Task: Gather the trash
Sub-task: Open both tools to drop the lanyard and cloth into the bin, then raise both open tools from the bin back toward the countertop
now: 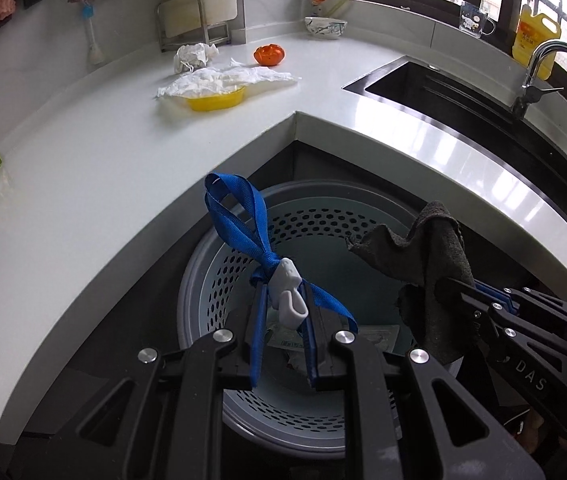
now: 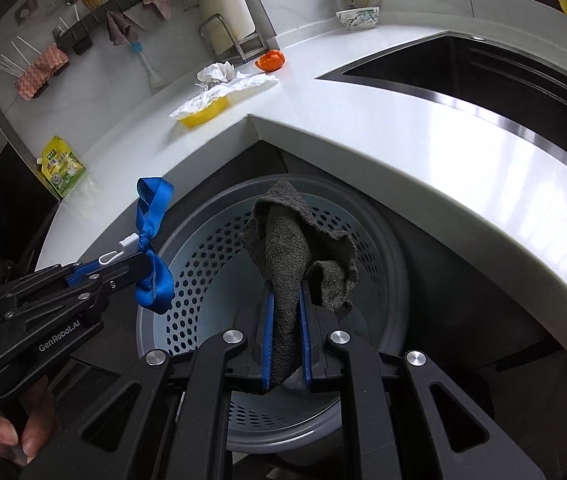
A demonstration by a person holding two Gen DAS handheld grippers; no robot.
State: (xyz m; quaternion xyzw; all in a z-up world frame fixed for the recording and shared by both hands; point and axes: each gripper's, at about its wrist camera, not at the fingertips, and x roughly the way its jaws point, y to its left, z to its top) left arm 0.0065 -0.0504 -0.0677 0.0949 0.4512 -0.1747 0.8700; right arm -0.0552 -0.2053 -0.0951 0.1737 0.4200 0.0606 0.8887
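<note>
My left tool (image 1: 283,312) pinches the blue ribbon (image 1: 239,220) and my right tool (image 2: 285,320) grips the grey rag (image 2: 291,240), both above the perforated bin (image 2: 379,216). On release, I fear the ribbon's loops may snag my pads. The rag could drape over the rim and fall outside.

Left wrist view – aimed steeply down, close above perforated bin (image 1: 303,240). Right wrist view – same. Shared: bin (image 2: 211,248), countertop corner (image 1: 295,114).

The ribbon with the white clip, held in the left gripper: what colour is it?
Bright blue ribbon, clamped in the left gripper; clearest in the left wrist view.
</note>
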